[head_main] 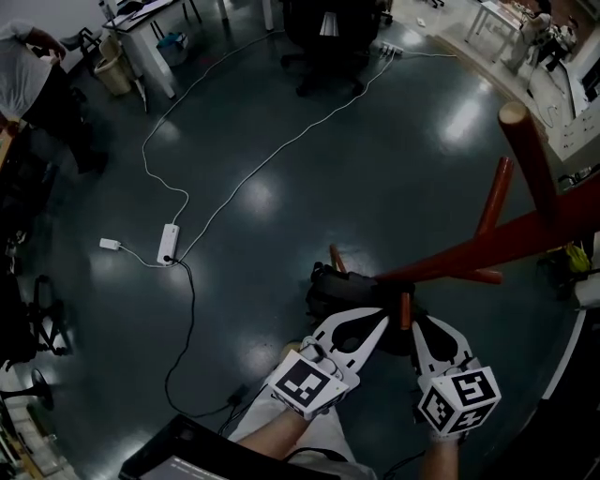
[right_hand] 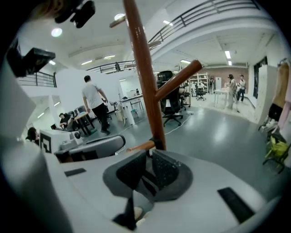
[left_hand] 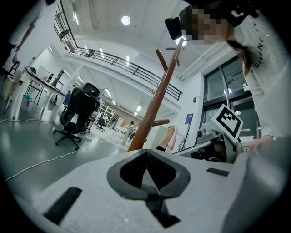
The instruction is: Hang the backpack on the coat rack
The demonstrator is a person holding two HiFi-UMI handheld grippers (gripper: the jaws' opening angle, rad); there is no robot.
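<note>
A red-brown coat rack [head_main: 487, 248] leans across the right of the head view. The black backpack [head_main: 339, 289] sits low against the rack, just beyond both grippers. My right gripper [head_main: 419, 325] is beside a short orange peg [head_main: 405, 309]. In the right gripper view it [right_hand: 148, 175] is shut on a dark backpack strap [right_hand: 157, 143] that loops at the small peg [right_hand: 142, 146] on the pole [right_hand: 142, 68]. My left gripper [head_main: 378, 322] points at the backpack, and its pads [left_hand: 146, 170] meet with nothing visible between them. The rack pole [left_hand: 157, 95] rises behind it.
White cables and a power strip [head_main: 169, 244] lie on the dark floor to the left. An office chair [head_main: 323, 37] stands at the back, desks [head_main: 141, 28] and a person [head_main: 28, 84] at the upper left. A dark case [head_main: 187, 455] lies by my feet.
</note>
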